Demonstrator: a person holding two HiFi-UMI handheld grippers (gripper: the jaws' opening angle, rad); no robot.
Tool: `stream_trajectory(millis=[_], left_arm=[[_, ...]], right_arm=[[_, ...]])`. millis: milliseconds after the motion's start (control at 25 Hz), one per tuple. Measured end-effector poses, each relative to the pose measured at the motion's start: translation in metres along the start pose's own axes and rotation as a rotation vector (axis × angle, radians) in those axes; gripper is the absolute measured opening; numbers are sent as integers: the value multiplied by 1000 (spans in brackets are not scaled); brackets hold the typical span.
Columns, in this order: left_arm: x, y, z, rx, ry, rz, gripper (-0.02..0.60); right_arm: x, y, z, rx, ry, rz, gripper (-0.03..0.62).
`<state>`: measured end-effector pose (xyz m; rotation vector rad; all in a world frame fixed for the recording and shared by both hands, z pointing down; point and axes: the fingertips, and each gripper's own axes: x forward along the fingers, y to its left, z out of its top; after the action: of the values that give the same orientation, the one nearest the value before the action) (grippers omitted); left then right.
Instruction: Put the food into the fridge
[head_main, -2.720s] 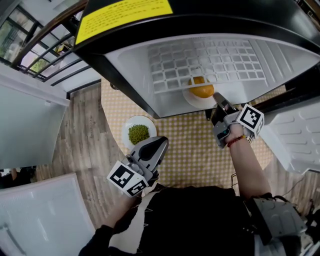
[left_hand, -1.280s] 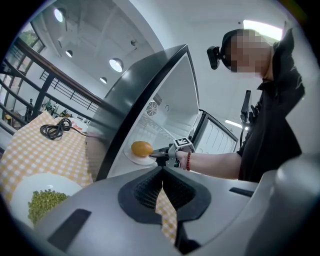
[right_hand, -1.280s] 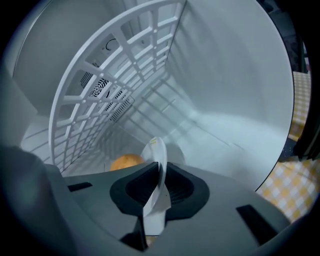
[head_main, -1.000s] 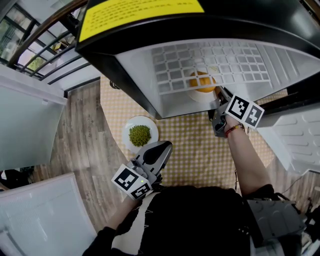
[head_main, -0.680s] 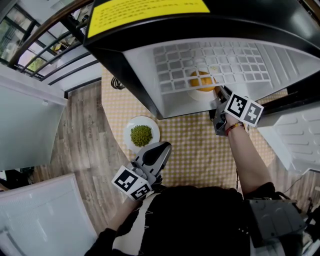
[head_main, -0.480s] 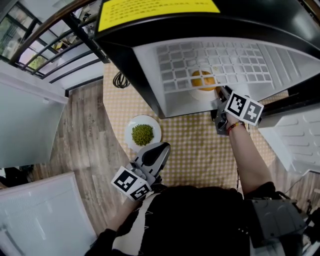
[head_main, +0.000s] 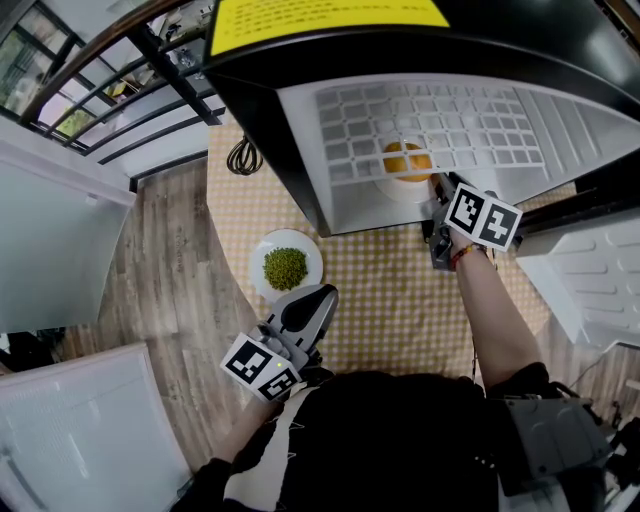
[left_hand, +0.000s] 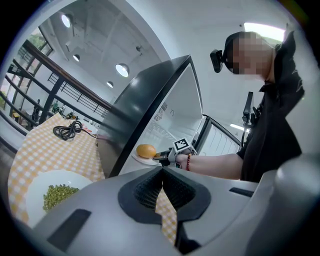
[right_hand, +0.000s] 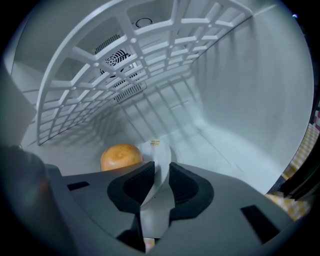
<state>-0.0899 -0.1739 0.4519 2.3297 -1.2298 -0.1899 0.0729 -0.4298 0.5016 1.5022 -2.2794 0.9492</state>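
Since the earliest frame the right tool (head_main: 437, 186) has gone a little deeper into the fridge (head_main: 300, 130), taking the white plate (head_main: 384, 190) further under the wire shelf (head_main: 440, 115). Right gripper view: its jaws pinch the near rim of that plate. The round orange food (head_main: 405, 160) sits on the plate, inside the fridge compartment and below the shelf. The left tool (head_main: 320, 293) hangs over the checked counter (head_main: 390, 290), jaws pressed together with nothing between them. Near its tip a second plate (head_main: 262, 283) of green peas (head_main: 285, 267) rests on the counter, outside the fridge. A coiled black cable (head_main: 240, 157) lies on the counter beside the fridge's outer wall
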Motion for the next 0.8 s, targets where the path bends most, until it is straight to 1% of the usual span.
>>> stream_trajectory(millis=[200,640,800], left_arm=[[0,-1,0,0,-1,4,14],[-9,-2,1,-1,-20,25,14],[-13,-1,-1,-10,-23,36,14]], right_arm=[[1,-1,0,-31,2,-15,89],[1,-4,0,-135,-13,-40,101],[0,-3,0,-149,-13,-44,104]])
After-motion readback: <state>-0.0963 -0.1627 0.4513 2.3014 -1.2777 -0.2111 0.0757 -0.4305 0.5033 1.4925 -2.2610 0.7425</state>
